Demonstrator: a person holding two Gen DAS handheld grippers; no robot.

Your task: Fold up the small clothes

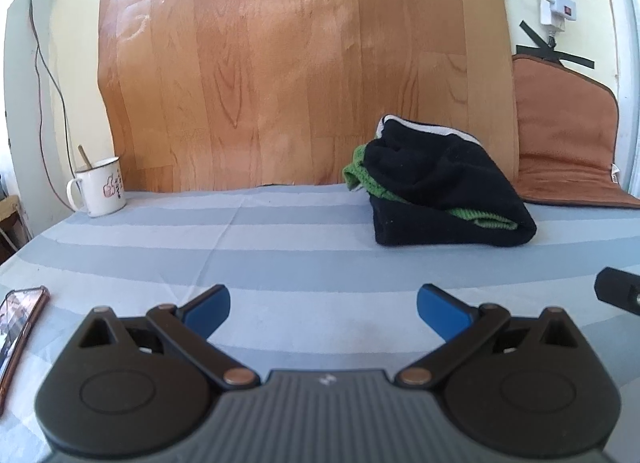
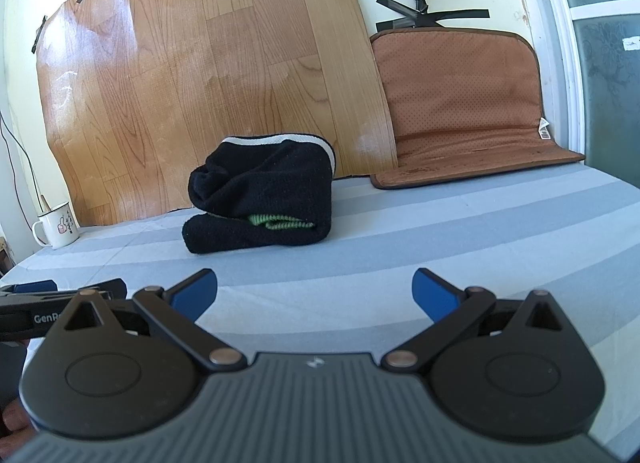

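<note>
A folded pile of small clothes lies on the striped blue-grey cloth, near the back wall: black fleece with a white edge wrapped over a green knitted piece. The same pile sits ahead in the right wrist view, a green edge showing between the black layers. My left gripper stands open low over the cloth, well short of the pile, with nothing between its blue pads. My right gripper is open too, empty, also short of the pile. Its black body shows at the left view's right edge.
A white enamel mug with a stick in it stands at the back left. A phone lies at the left edge of the cloth. A brown padded mat leans against the wall at the back right. A wood-pattern sheet covers the wall behind.
</note>
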